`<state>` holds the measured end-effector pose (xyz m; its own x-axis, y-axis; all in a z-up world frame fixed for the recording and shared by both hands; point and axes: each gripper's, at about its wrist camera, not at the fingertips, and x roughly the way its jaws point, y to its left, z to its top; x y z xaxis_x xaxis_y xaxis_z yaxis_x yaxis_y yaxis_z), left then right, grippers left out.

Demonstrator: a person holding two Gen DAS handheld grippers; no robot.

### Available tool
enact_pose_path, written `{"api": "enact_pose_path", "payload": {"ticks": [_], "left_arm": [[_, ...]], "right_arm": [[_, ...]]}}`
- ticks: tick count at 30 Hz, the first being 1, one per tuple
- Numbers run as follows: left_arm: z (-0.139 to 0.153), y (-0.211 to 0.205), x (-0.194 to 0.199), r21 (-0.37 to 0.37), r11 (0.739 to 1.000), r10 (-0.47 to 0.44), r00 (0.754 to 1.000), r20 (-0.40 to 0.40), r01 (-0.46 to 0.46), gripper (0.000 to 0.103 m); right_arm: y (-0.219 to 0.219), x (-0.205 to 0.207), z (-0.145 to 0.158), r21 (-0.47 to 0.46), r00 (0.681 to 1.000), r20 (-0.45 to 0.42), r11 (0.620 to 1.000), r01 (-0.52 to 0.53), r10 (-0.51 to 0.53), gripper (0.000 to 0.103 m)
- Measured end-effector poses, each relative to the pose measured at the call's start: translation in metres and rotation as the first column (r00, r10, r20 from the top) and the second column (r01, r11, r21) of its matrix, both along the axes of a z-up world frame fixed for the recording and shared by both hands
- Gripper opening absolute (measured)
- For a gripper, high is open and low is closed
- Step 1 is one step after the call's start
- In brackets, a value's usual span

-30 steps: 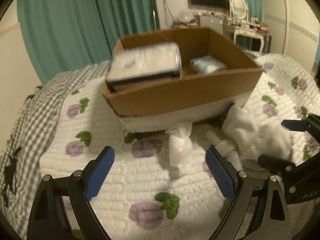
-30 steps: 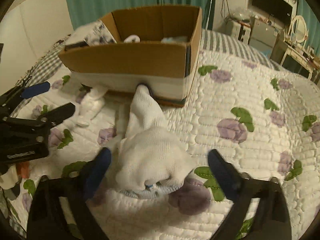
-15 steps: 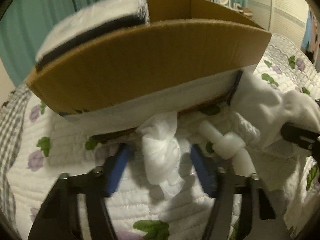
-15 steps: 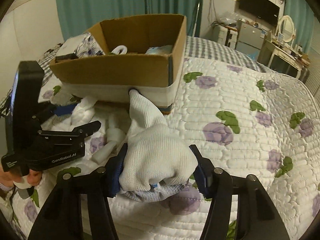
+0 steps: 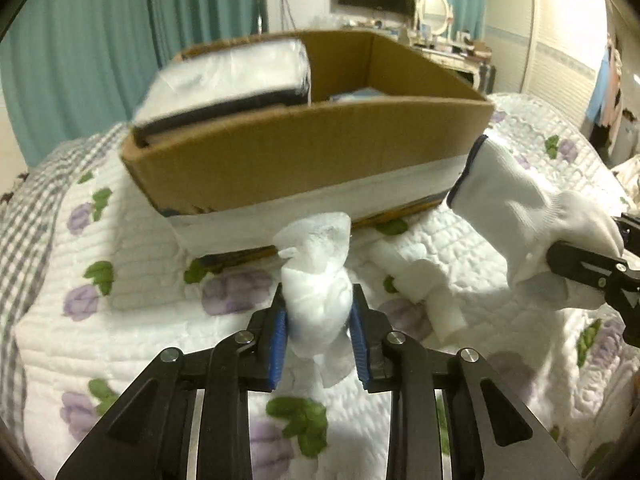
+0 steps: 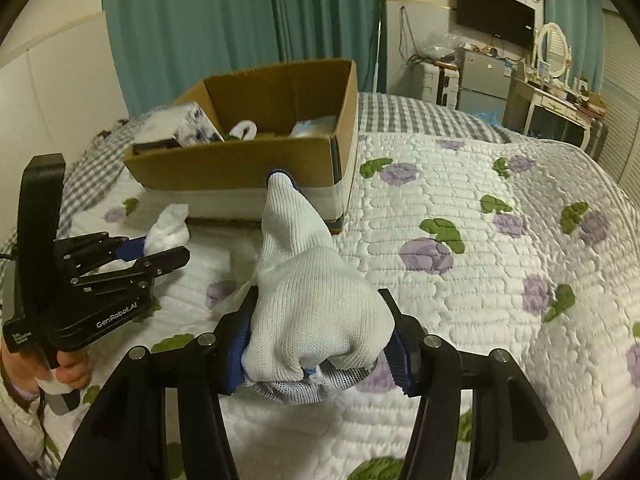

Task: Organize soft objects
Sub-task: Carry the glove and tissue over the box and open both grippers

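Note:
My left gripper (image 5: 319,334) is shut on a crumpled white tissue wad (image 5: 316,280), held above the quilt in front of the cardboard box (image 5: 312,160). It also shows in the right wrist view (image 6: 160,252), with the tissue (image 6: 168,228). My right gripper (image 6: 316,344) is shut on a white knit glove (image 6: 308,292) with a blue cuff, lifted off the quilt; the glove also shows in the left wrist view (image 5: 532,216). The box (image 6: 240,168) holds a white wrapped pack (image 5: 228,76) and other soft items.
White foam pieces (image 5: 424,280) lie on the flowered quilt (image 6: 480,240) between the grippers, just before the box. A grey checked blanket (image 5: 24,232) lies at the left. Teal curtains, a dresser and a TV stand behind the bed.
Both grippers have closed, the left on the tissue wad and the right on the glove, and both have lifted their loads off the quilt. The left gripper first moved in toward the box.

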<state>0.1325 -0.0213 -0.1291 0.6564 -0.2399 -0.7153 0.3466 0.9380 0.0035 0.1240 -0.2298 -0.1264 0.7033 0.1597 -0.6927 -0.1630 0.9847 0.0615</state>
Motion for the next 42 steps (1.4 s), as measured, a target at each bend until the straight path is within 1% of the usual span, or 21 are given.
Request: {"api": "enact_pose_path", "payload": {"ticks": [5, 8, 13, 14, 15, 18, 21, 23, 26, 29, 32, 35, 37, 39, 42], "left_arm": [[0.023, 0.011, -0.029, -0.023, 0.999, -0.022, 0.999, 0.036, 0.023, 0.027], [0.042, 0.011, -0.031, -0.024, 0.999, -0.026, 0.998, 0.064, 0.027, 0.027], [0.084, 0.014, -0.054, -0.017, 0.999, -0.035, 0.988, 0.152, 0.038, 0.027], [0.088, 0.006, -0.050, -0.014, 0.999, -0.033, 0.986, 0.162, 0.036, 0.027], [0.099, 0.006, -0.052, -0.008, 0.999, -0.030, 0.983, 0.181, 0.032, 0.027], [0.119, 0.008, -0.046, -0.003, 1.000, -0.030, 0.975, 0.218, 0.031, 0.027], [0.136, 0.008, -0.040, -0.003, 1.000, -0.025, 0.967, 0.252, 0.026, 0.027], [0.145, 0.008, -0.029, -0.015, 1.000, -0.018, 0.965, 0.263, 0.022, 0.027], [0.152, 0.006, -0.007, -0.020, 1.000, -0.006, 0.964, 0.266, 0.012, 0.027], [0.153, -0.001, 0.025, -0.011, 1.000, 0.003, 0.963, 0.271, 0.000, 0.027], [0.149, -0.005, 0.055, 0.006, 1.000, 0.016, 0.962, 0.272, -0.018, 0.027], [0.138, -0.009, 0.089, 0.011, 0.999, 0.033, 0.969, 0.243, -0.037, 0.027], [0.127, -0.011, 0.110, 0.018, 0.999, 0.039, 0.974, 0.223, -0.044, 0.027], [0.115, -0.012, 0.130, 0.038, 0.998, 0.049, 0.977, 0.207, -0.058, 0.028], [0.099, -0.012, 0.153, 0.045, 0.996, 0.066, 0.985, 0.161, -0.074, 0.030]], "right_arm": [[0.003, -0.021, 0.019, 0.004, 0.998, 0.061, 1.000, 0.014, -0.014, 0.055], [0.006, -0.031, 0.034, 0.015, 0.995, 0.098, 1.000, 0.019, -0.020, 0.055], [0.012, -0.042, 0.071, 0.027, 0.985, 0.171, 1.000, 0.015, -0.019, 0.055], [0.014, -0.042, 0.078, 0.023, 0.982, 0.188, 1.000, 0.010, -0.014, 0.055], [0.016, -0.042, 0.086, 0.019, 0.979, 0.205, 1.000, 0.008, -0.012, 0.055], [0.022, -0.034, 0.113, 0.022, 0.966, 0.257, 1.000, -0.007, 0.001, 0.055], [0.028, -0.018, 0.134, 0.018, 0.955, 0.295, 1.000, -0.017, 0.011, 0.055], [0.029, -0.004, 0.143, 0.023, 0.953, 0.304, 0.999, -0.028, 0.020, 0.055], [0.031, 0.021, 0.152, 0.032, 0.952, 0.303, 0.998, -0.049, 0.037, 0.055], [0.033, 0.050, 0.150, 0.032, 0.953, 0.300, 0.998, -0.053, 0.041, 0.055], [0.036, 0.083, 0.139, 0.046, 0.958, 0.283, 0.997, -0.057, 0.041, 0.055], [0.037, 0.115, 0.120, 0.060, 0.965, 0.258, 0.996, -0.062, 0.044, 0.055], [0.038, 0.136, 0.105, 0.087, 0.973, 0.228, 0.994, -0.062, 0.040, 0.055], [0.036, 0.148, 0.095, 0.105, 0.975, 0.219, 0.992, -0.070, 0.045, 0.055], [0.036, 0.167, 0.079, 0.091, 0.980, 0.191, 0.993, -0.078, 0.059, 0.057]]}}
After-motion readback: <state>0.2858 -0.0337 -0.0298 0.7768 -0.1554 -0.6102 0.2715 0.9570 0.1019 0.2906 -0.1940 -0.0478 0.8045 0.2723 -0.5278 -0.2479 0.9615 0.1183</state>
